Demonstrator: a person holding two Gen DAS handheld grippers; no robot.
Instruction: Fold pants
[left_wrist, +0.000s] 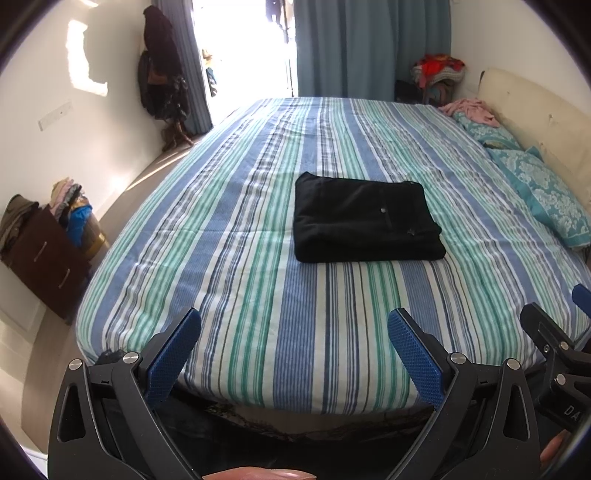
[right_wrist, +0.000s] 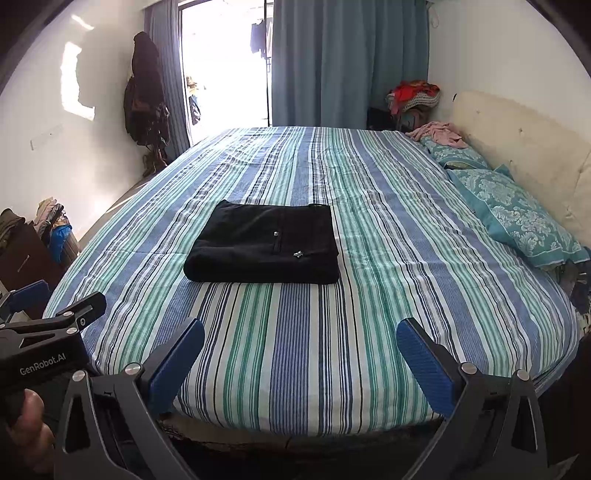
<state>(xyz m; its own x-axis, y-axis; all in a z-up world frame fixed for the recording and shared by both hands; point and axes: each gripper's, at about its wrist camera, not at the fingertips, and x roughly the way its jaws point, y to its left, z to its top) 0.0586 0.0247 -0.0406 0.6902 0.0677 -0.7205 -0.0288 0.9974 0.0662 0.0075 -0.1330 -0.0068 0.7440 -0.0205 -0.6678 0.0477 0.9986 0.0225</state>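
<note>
The black pants (left_wrist: 364, 218) lie folded mid-bed (left_wrist: 258, 332), seemingly done. Left claw (left_wrist: 293, 352) and right claw (right_wrist: 301, 356) hang released at the near edge; reaching in again could drag the top layer loose

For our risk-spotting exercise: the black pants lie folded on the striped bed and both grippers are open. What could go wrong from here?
1. The folded pants sit away from the left gripper and right gripper; reaching in again might undo the fold.
2. The striped bedsheet is soft, so a low pinch could catch sheet too.
</note>
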